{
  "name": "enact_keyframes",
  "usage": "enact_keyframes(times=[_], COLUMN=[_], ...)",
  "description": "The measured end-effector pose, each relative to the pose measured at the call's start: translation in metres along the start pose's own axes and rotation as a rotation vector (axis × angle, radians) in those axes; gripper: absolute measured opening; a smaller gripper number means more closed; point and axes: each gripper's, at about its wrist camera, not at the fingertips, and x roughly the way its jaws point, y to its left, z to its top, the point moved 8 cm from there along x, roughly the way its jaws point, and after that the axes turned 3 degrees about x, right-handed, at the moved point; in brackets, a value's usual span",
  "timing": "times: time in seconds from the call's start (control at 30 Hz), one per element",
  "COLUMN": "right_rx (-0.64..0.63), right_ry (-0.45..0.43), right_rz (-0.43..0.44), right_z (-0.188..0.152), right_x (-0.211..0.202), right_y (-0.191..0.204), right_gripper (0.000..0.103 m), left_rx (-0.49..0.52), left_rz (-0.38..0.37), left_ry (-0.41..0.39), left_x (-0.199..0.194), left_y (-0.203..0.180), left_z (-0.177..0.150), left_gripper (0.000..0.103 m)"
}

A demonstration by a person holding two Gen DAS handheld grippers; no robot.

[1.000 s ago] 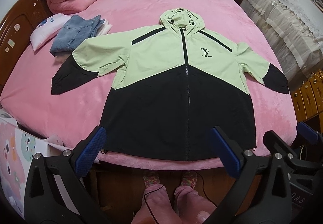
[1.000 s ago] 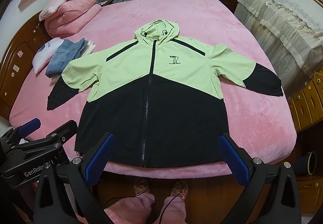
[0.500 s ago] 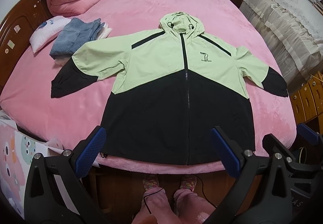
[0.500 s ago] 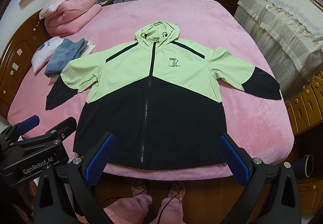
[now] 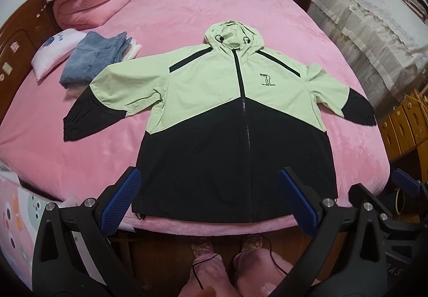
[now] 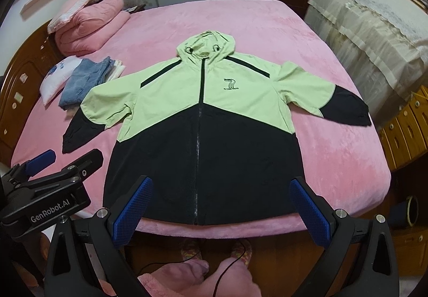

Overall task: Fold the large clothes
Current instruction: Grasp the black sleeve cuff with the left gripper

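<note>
The jacket [image 5: 235, 120] lies flat, zipped, on the bed [image 5: 187, 16]. Both tools, left [image 5: 211, 199] and right [image 6: 222, 206], gape apart, empty. Only the right view shows the left tool's "GenRobot.AI" lettering.

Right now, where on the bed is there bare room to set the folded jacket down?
Bare pink cover beyond the jacket's hood, up to the far edge. Narrower strip right of the hem. Crowded on the left: folded jeans, pillow and quilt.
</note>
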Motion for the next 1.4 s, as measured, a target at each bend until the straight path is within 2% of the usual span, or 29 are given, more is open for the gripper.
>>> enact_keyframes(times=[0.1,0.27,0.37,0.5,0.73,0.87,1.03,1.1,1.17,1.27,1.4], right_rx=[0.039,0.073,0.070,0.013,-0.125,-0.184,-0.280,-0.310,-0.333,-0.319,-0.287], right_ry=[0.000,-0.004,-0.030,-0.051,-0.046,-0.073,-0.150,-0.153,-0.116,-0.035,0.067], right_rz=[-0.010,-0.007,0.024,0.069,0.176,0.231,0.263,0.261,0.255,0.293,0.308], right_z=[-0.011,-0.025,-0.029,-0.028,-0.014,0.007,0.047,0.060,0.072,0.080,0.085], right_x=[-0.003,-0.009,-0.014,-0.012,0.024,0.071,0.141,0.170,0.206,0.257,0.325], right_y=[0.003,0.018,0.037,0.075,0.165,0.222,0.292,0.320,0.346,0.373,0.398], right_gripper=[0.103,0.103,0.103,0.103,0.103,0.103,0.103,0.103,0.103,0.103,0.103], left_rx=[0.016,-0.011,-0.089,-0.244,-0.508,-0.701,-0.940,-1.040,-1.144,-1.230,-1.341], left_rz=[-0.026,-0.069,-0.096,-0.125,-0.139,-0.179,-0.156,-0.134,-0.095,-0.030,-0.002], left_ry=[0.007,0.041,0.096,0.161,0.191,0.172,0.152,0.138,0.123,0.111,0.046], left_x=[0.000,0.003,0.012,0.030,0.075,0.112,0.177,0.204,0.235,0.274,0.318], left_y=[0.007,0.036,0.064,0.113,0.204,0.261,0.338,0.370,0.404,0.446,0.495], left_z=[0.000,-0.007,-0.017,-0.033,-0.041,-0.042,-0.049,-0.055,-0.063,-0.075,-0.087], left_gripper=[0.094,0.094,0.094,0.094,0.091,0.089,0.082,0.081,0.076,0.065,0.058])
